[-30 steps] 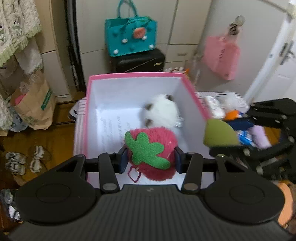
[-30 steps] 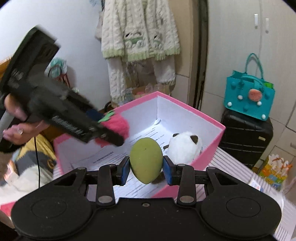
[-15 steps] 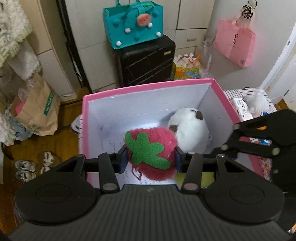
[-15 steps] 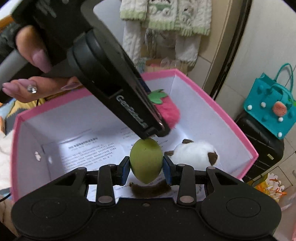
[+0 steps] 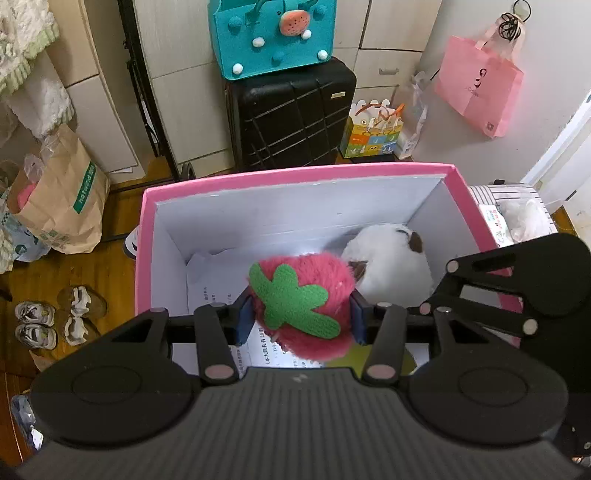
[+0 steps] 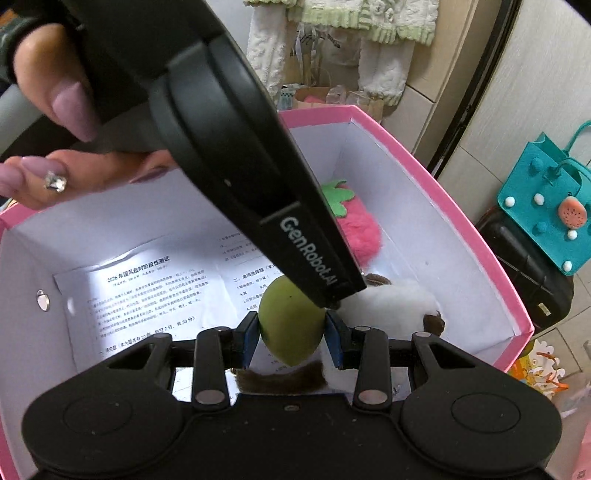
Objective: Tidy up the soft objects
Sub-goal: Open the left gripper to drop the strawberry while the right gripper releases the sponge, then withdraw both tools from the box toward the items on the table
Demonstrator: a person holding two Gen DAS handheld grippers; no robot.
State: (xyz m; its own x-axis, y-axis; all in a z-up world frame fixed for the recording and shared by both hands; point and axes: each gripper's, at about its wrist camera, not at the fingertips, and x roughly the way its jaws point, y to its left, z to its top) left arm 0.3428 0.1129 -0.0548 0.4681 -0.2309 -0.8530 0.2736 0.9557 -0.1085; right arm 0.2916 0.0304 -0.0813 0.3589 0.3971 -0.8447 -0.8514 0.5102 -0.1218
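A pink-rimmed white box (image 5: 295,171) fills both views. My left gripper (image 5: 301,319) holds a fluffy red strawberry plush (image 5: 299,302) with a green felt leaf just above the box floor; its jaws are opening, though the pads still touch the plush. My right gripper (image 6: 291,328) is shut on a smooth green mango-shaped toy (image 6: 290,321), low inside the box (image 6: 406,147). A white plush with brown patches (image 5: 391,266) lies in the far right corner, beside both toys. In the right wrist view the left gripper's body (image 6: 221,129) crosses in front, with the strawberry (image 6: 358,229) behind it.
Printed paper (image 6: 147,291) lines the box floor; a brown furry strip (image 6: 280,380) lies under my right fingers. Behind the box stand a black suitcase (image 5: 291,114) with a teal felt bag (image 5: 273,33). A paper bag (image 5: 59,199) and shoes (image 5: 37,321) are on the floor at left.
Both grippers have moved forward and down into the box with their toys. The strawberry now hangs beside the white plush, and the mango sits near the box floor.
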